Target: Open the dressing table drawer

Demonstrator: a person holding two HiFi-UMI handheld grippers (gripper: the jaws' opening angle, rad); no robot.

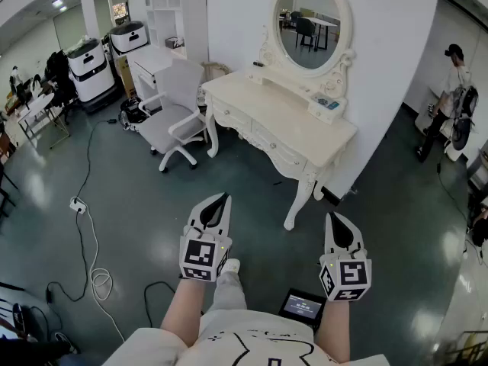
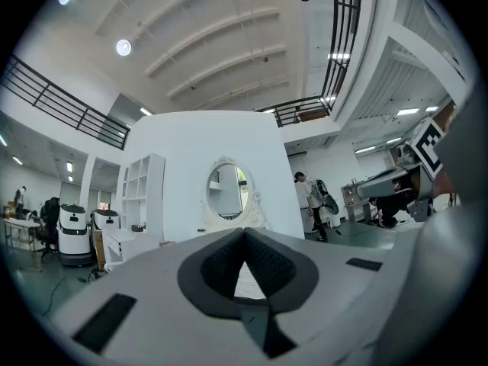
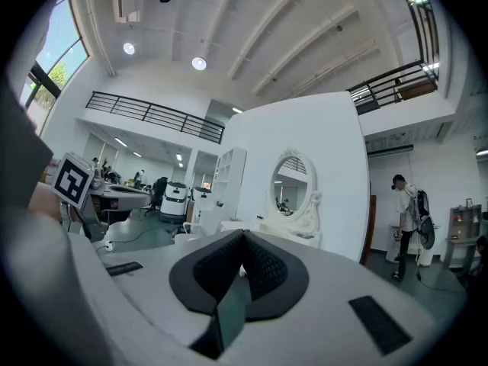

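Both the left gripper (image 1: 225,197) and the right gripper (image 1: 334,217) are held pressed together, empty, well apart from the dressing table (image 1: 286,113). The drawer (image 1: 276,148) is shut; approach, grasp and pull remain.

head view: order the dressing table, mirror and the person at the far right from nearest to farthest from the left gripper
From the left gripper:
1. dressing table, ahead and slightly right, its front edge closest.
2. mirror, at the back of the table against the white wall.
3. person, far right, past the end of that wall.
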